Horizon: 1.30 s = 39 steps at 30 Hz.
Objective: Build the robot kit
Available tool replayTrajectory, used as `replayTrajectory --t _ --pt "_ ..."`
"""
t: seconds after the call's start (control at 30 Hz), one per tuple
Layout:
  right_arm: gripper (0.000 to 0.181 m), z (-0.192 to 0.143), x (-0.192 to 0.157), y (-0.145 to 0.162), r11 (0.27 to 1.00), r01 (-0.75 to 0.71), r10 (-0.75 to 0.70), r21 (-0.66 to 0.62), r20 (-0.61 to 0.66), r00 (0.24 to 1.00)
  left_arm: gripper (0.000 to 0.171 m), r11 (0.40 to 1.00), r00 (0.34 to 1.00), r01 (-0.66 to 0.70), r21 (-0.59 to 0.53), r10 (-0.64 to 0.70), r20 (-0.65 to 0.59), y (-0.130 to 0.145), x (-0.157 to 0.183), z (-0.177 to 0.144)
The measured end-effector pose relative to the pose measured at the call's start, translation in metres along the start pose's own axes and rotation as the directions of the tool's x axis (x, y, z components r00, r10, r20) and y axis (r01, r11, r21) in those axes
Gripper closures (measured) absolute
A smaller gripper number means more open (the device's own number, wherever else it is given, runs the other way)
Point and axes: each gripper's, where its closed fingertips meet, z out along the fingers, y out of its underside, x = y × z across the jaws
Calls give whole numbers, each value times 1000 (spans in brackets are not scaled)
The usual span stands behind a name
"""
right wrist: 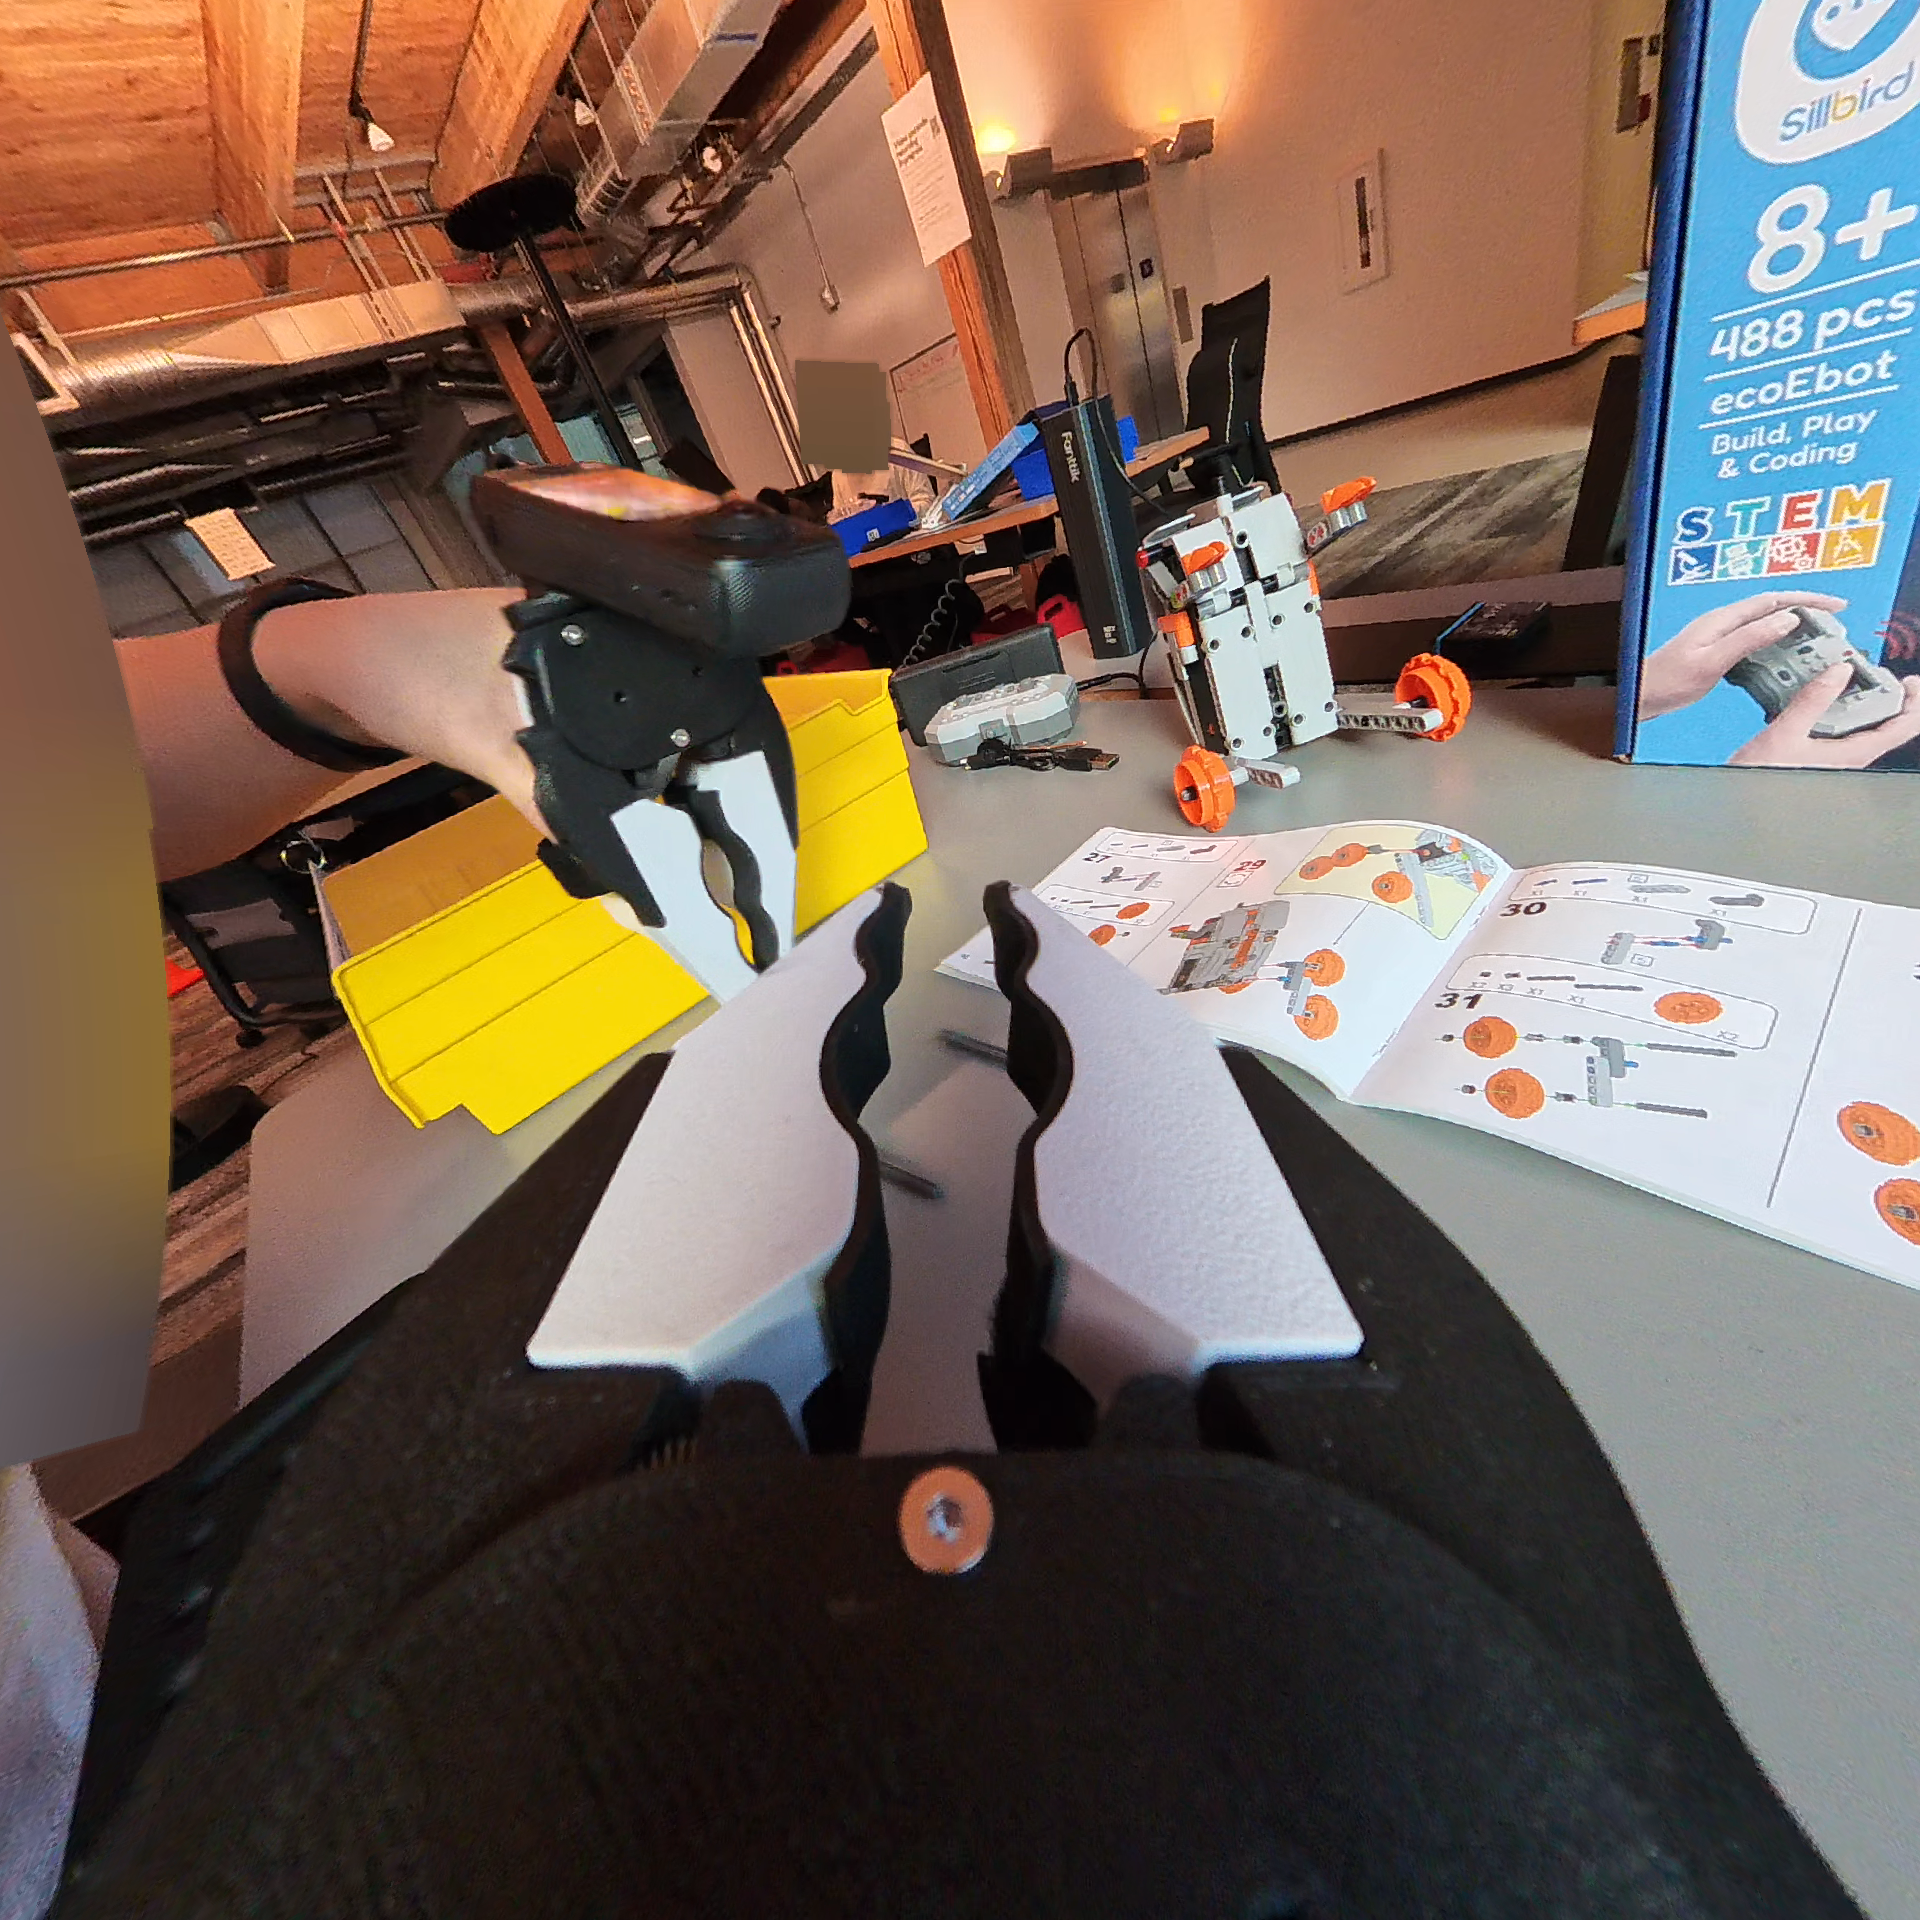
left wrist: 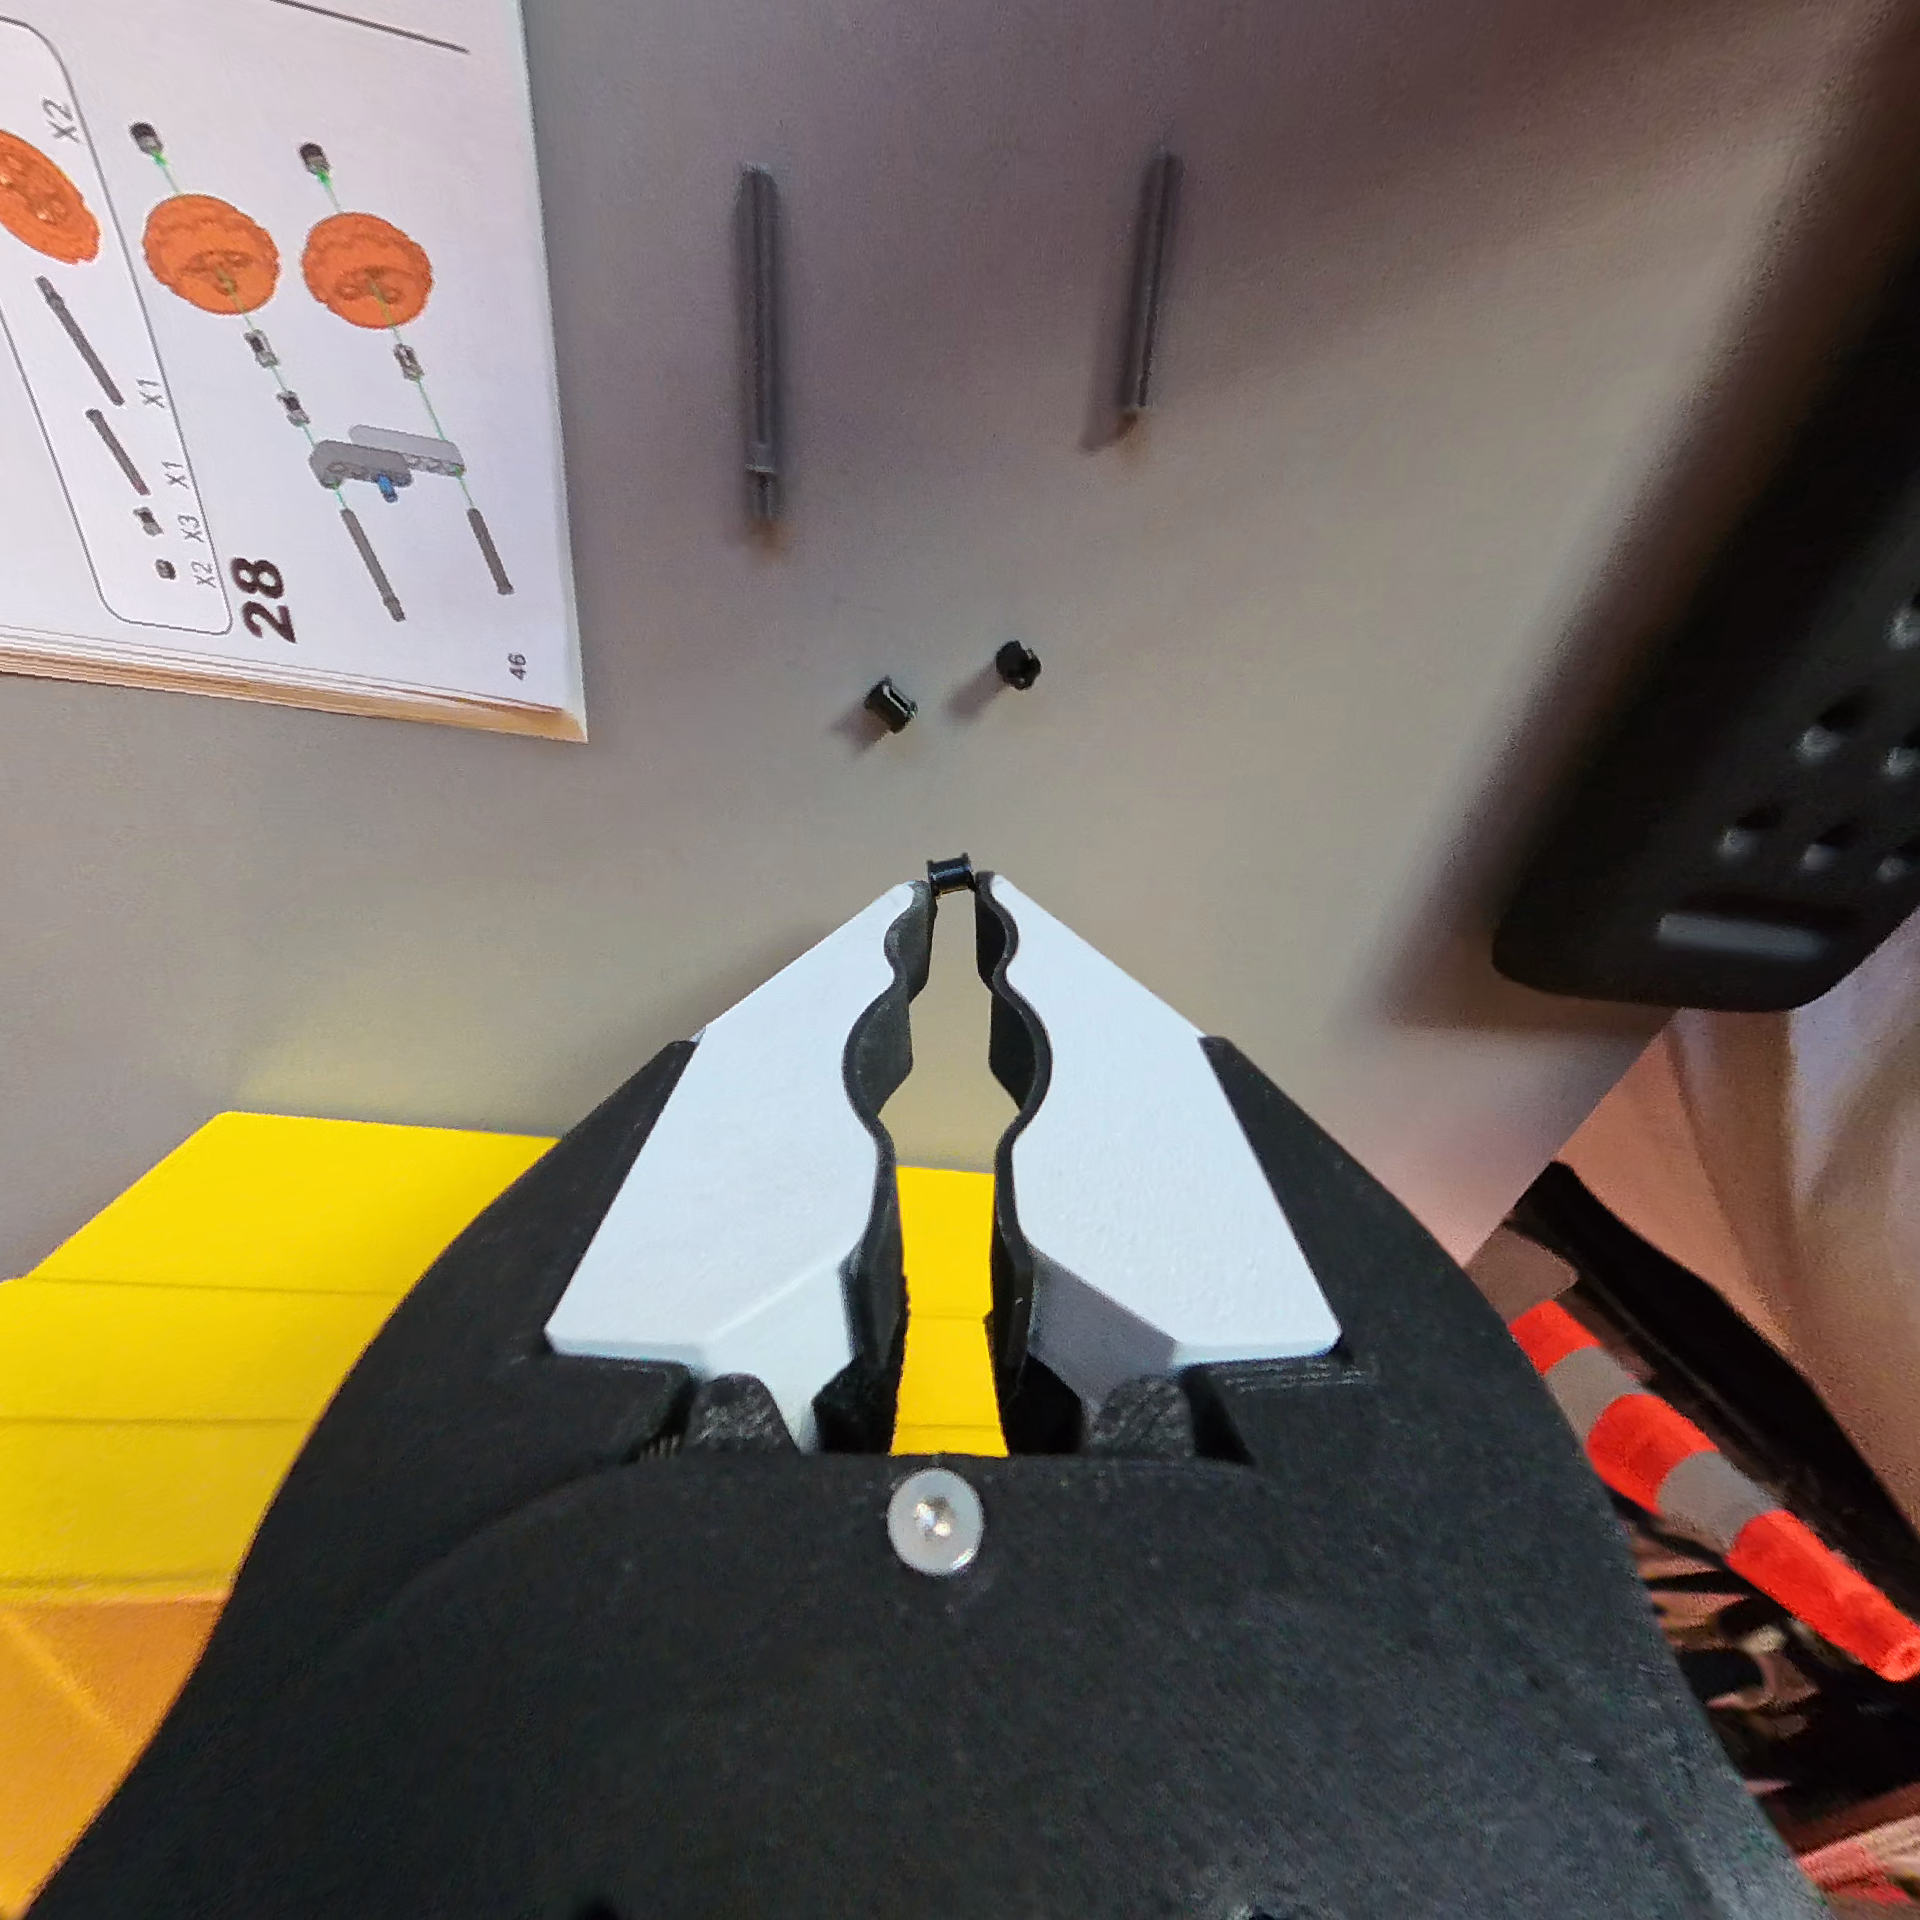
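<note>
My left gripper [left wrist: 951, 891] is shut on a tiny black bush [left wrist: 950, 871], pinched at the very fingertips a little above the grey table [left wrist: 1299, 623]. Two more small black bushes [left wrist: 890, 704] [left wrist: 1017, 665] lie on the table just ahead of it. Beyond them lie two dark grey axles [left wrist: 761, 343] [left wrist: 1146, 291]. My right gripper [right wrist: 940, 904] is open and empty, held above the table with the axles [right wrist: 909, 1179] showing between its fingers. The left gripper also shows in the right wrist view [right wrist: 750, 961], just left of the right fingertips, held by a hand.
An open instruction booklet [left wrist: 312, 416] [right wrist: 1558, 987] lies on the table. A yellow bin [right wrist: 520, 987] [left wrist: 208, 1351] stands by the left gripper. Farther back are a white and orange wheeled model [right wrist: 1257, 634], a grey controller [right wrist: 997, 717] and a tall blue box [right wrist: 1787, 416]. Spacing between my two grippers at the tips: around 20 centimetres.
</note>
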Motion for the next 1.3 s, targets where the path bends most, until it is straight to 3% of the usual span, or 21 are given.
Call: replayTrajectory --t 0.17,0.87,1.07,1.17,1.3 --pt "166 -3 0 -2 1000 -6 6 12 -2 1000 167 997 994 80 9 -79 -72 -5 -1 4" --pt "166 -2 -1 -1 1000 0 0 4 2 1000 166 999 999 -14 -34 15 47 -5 -3 22" --pt "166 -3 0 -2 1000 1 -1 9 2 1000 152 1000 999 -19 -12 20 34 -9 0 20" --pt "166 -5 0 -3 1000 1 -1 18 -1 1000 152 999 997 -13 35 10 77 -9 -9 0" --pt "166 -5 0 -4 1000 -2 2 21 0 1000 153 968 977 50 247 -98 189 -7 -30 -58"
